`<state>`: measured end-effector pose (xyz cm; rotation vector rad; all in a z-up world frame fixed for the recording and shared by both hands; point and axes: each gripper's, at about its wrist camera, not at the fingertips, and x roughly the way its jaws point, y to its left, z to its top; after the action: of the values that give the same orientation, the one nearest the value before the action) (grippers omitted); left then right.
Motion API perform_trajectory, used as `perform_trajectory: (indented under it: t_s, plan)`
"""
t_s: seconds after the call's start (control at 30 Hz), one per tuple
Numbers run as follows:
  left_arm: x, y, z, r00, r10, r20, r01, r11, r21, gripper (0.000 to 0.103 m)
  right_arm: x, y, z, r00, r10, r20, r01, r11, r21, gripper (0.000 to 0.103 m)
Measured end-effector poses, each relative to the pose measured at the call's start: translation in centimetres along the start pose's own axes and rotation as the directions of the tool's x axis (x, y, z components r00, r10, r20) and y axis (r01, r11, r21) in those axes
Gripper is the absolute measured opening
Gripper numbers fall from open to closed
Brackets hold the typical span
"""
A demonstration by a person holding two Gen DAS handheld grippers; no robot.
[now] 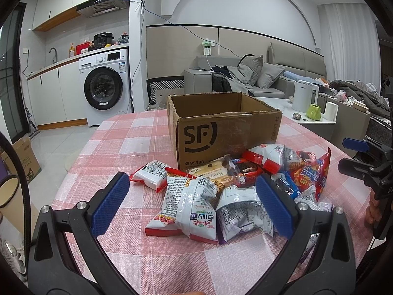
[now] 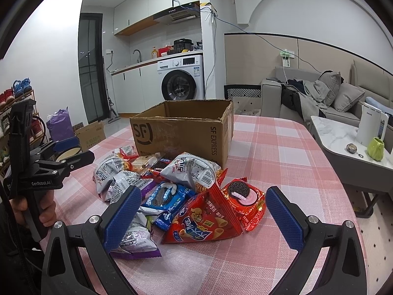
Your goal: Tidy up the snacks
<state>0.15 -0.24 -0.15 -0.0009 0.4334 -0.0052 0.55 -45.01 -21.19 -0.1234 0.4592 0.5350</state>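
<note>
A pile of snack packets lies on the pink checked tablecloth (image 1: 137, 142) in front of an open, empty-looking SF cardboard box (image 1: 221, 132), which also shows in the right wrist view (image 2: 186, 132). My left gripper (image 1: 192, 206) is open, jaws either side of a white-and-red packet (image 1: 186, 211) and a purple-edged packet (image 1: 238, 213). My right gripper (image 2: 205, 217) is open around a red cone-snack bag (image 2: 203, 221), with a red Oreo packet (image 2: 243, 201) and a blue Oreo packet (image 2: 167, 201) close by. Each gripper shows at the edge of the other's view, the right one (image 1: 363, 162) and the left one (image 2: 56, 159).
A low marble side table (image 2: 339, 137) with a white kettle (image 2: 371, 127) and green cup (image 2: 375, 148) stands right of the table. A sofa is behind it. A washing machine (image 1: 105, 86) and kitchen counter are at the back left. A second cardboard box (image 2: 91, 132) sits on the floor.
</note>
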Motion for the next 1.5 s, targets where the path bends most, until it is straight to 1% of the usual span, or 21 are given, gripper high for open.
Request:
perform_trajectory:
  t_s: [0.23,0.37,0.7,0.9,0.97,1.13,1.23,1.33,1.4,1.5]
  plan:
    - [0.0,0.0,0.0,1.0,0.0,0.001,0.0,1.0,-0.001,0.102,0.4,0.0,0.2,0.999,-0.035,-0.026,0.035,0.999,0.0,0.103]
    - [0.0,0.0,0.0,1.0,0.0,0.001,0.0,1.0,0.0,0.102,0.7,-0.3,0.2,0.999,-0.035,-0.042,0.036,0.999,0.009,0.103]
    - [0.0,-0.2,-0.3,1.0,-0.001,-0.01,0.001,1.0,0.001,0.102,1.4,0.2,0.2,0.995,-0.066,-0.074,0.065,0.998,-0.017,0.103]
    - [1.3,-0.3,-0.3,0.998,-0.012,-0.064,0.013,1.0,0.014,0.102,2.3,0.4,0.1,0.988,-0.083,-0.128,0.079,0.996,-0.035,0.103]
    - [1.7,-0.3,-0.2,0.996,-0.037,-0.085,0.038,0.999,0.013,0.102,2.5,0.4,0.0,0.987,-0.081,-0.142,0.077,0.996,-0.036,0.103]
    - [2.0,-0.4,-0.3,0.992,-0.066,-0.108,0.069,0.997,0.017,0.102,3.0,0.3,-0.1,0.98,-0.082,-0.18,0.078,0.996,-0.031,0.103]
    - [2.4,-1.1,-0.4,0.986,-0.08,-0.146,0.086,0.996,0.037,0.102,3.6,0.1,-0.2,0.971,-0.073,-0.226,0.073,0.997,-0.009,0.103]
    - [2.6,-2.1,-0.6,0.983,-0.066,-0.17,0.08,0.994,0.074,0.102,4.0,-0.4,-0.4,0.964,-0.031,-0.263,0.041,0.999,0.032,0.103]
    - [2.8,-2.5,-0.7,0.979,-0.077,-0.19,0.093,0.993,0.078,0.102,4.4,-0.8,-0.6,0.959,0.016,-0.282,0.004,0.997,0.072,0.103]
    - [3.3,-2.8,-0.9,0.97,-0.097,-0.223,0.116,0.99,0.077,0.102,4.9,-1.5,-0.8,0.953,0.047,-0.3,-0.008,0.992,0.13,0.103]
